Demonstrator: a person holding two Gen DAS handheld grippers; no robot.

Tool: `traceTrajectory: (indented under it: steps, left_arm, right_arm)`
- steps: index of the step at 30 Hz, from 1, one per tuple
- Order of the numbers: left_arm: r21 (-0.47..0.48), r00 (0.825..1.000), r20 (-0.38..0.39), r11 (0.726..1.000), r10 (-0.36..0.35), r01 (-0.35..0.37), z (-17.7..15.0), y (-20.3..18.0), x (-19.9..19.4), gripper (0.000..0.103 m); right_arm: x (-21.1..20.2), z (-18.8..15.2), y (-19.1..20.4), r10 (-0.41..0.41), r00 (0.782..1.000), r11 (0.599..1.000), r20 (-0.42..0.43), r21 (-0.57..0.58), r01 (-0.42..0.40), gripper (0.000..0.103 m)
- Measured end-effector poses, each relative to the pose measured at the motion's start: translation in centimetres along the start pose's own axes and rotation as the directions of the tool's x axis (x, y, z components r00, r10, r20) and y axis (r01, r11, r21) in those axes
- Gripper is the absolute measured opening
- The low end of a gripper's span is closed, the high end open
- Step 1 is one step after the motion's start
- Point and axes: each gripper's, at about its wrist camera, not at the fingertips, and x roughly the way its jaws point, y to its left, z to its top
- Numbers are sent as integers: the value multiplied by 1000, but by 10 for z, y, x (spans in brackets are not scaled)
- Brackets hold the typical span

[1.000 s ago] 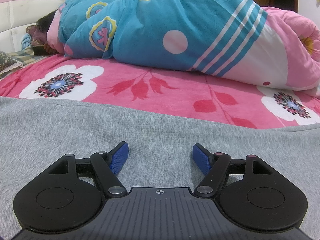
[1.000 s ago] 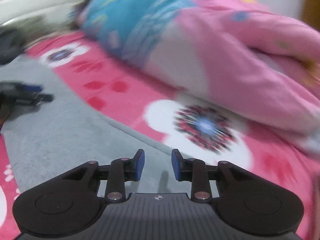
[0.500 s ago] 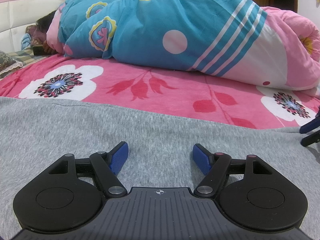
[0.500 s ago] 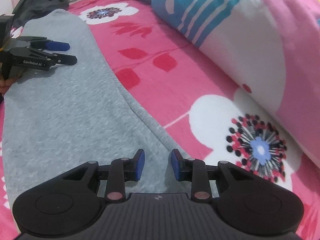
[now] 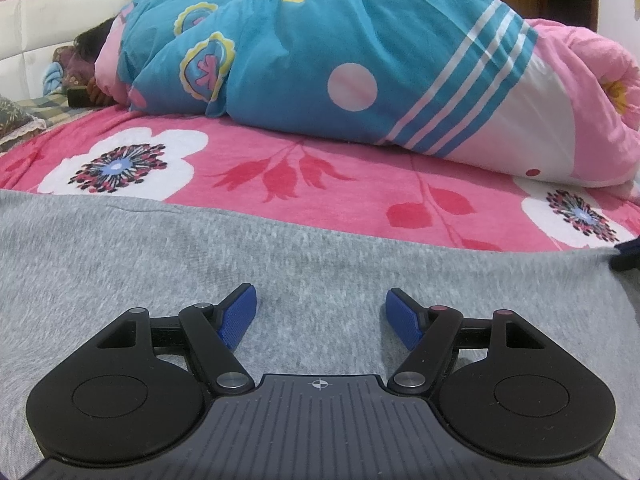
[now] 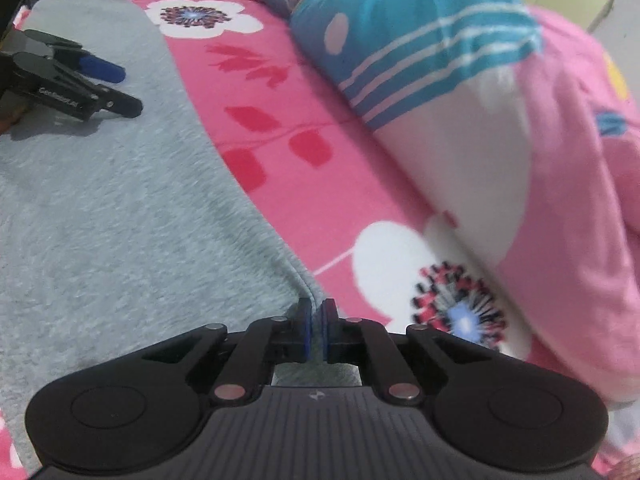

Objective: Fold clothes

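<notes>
Right wrist view shows my right gripper (image 6: 315, 330) with jaws just closed, pinching the edge of the grey garment (image 6: 120, 208); that garment lies flat on the pink sheet (image 6: 256, 80), beside the quilt (image 6: 420, 60). My left gripper (image 5: 320, 316) rests on the grey cloth, jaws spread, nothing between them.

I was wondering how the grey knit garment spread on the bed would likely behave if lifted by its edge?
The grey knit garment lies flat and follows the floral pink bedspread, so it probably drapes limply rather than holding shape. The right gripper, whose jaws have just been closing, pinches its hem; lifted there, the rest would likely trail. Its fuzzy knit suggests little slipping.
</notes>
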Motion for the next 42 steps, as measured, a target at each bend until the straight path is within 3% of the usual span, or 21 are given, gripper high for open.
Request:
traceTrajectory:
  steps: [6, 12, 14, 15, 16, 17, 21, 24, 29, 36, 42]
  left_arm:
    - [-22, 1000, -5, 1000, 1, -1, 3, 4, -1, 72]
    - [-6, 1000, -4, 1000, 15, -15, 1, 1, 1, 72]
    - [-3, 1000, -4, 1000, 16, -16, 1, 1, 1, 73]
    - [-2, 1000, -3, 1000, 17, -17, 1, 1, 2, 73]
    - [-1, 1000, -3, 1000, 18, -18, 1, 0, 2, 73]
    - [0, 1000, -3, 1000, 19, -19, 0, 0, 2, 73]
    - [5, 1000, -2, 1000, 22, -22, 0, -1, 2, 73]
    - [8, 1000, -1, 1000, 24, -24, -1, -1, 2, 73]
    - [15, 1000, 0, 999, 30, -30, -1, -2, 2, 74]
    - [18, 1000, 2, 999, 31, -31, -2, -2, 3, 74]
    - [18, 1000, 2, 999, 31, -31, -2, -2, 3, 74]
  right_arm:
    - [9, 6, 0, -40, 999, 998, -16, -50, 39, 4]
    - [43, -9, 7, -61, 998, 997, -33, -54, 59, 4]
    - [34, -10, -1, -46, 999, 999, -11, -5, 46, 10]
    - [27, -11, -7, -38, 999, 999, 2, 24, 38, 16]
    - [17, -16, -17, -50, 999, 997, 15, 64, 49, 30]
    - [7, -20, -27, -62, 998, 993, 28, 105, 59, 35]
    - [-34, -51, -77, -161, 985, 950, 67, 281, 136, 35]
    - [-47, -78, -98, -165, 986, 933, 38, 331, 144, 35]
    - [-33, -97, -94, -44, 999, 972, -20, 231, 47, 35]
    - [6, -102, -96, 83, 989, 982, -119, 178, -61, 35]
    - [8, -104, -95, 98, 984, 978, -147, 195, -68, 30]
